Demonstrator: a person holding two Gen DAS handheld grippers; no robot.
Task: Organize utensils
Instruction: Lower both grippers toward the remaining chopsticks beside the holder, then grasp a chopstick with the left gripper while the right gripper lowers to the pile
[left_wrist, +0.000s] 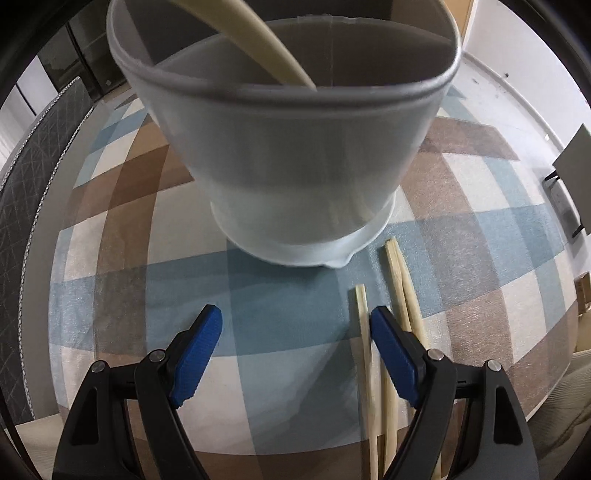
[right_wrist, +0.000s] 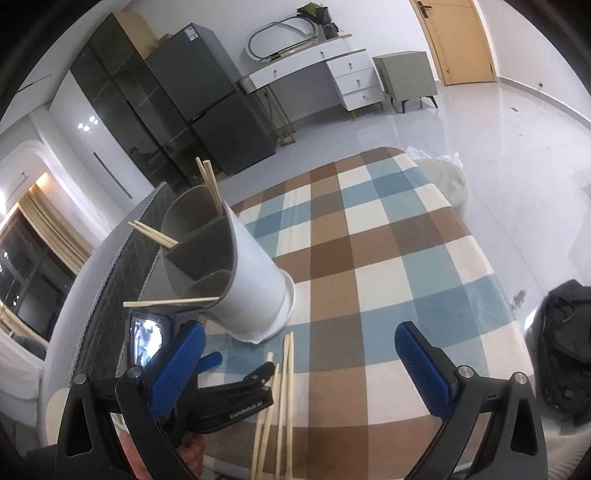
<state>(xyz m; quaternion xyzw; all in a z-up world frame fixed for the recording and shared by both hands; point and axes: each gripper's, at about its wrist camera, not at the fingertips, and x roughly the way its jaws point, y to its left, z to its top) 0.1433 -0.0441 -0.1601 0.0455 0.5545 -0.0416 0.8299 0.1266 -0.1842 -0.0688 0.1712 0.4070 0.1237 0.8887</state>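
**Mei:** While the left claw hung over the checked tablecloth with its blue pads spread wide and nothing between them, where were the loose chopsticks?

**Tom:** Lying flat on the cloth just in front of the grey holder, off to the claw's right side. 1 stick ran inside the right pad, the others just outside it or under it. The holder itself stood upright, divided into sections, with several chopsticks already leaning in them.

**Mei:** And the right claw?

**Tom:** Also open and empty, hovering nearer the person (it looked to be waiting its turn).

**Mei:** So how would you have handled the pickup?

**Tom:** I would have shifted the left claw to the right until the sticks sat centred between the pads, then lowered it until the tips nearly met the cloth, and closed across the sticks, not along them. Thin, round sticks on fabric tend to roll, so a slow squeeze near their middle seemed safest. I'd also have kept clear of the holder's base, since a nudge might tip it.
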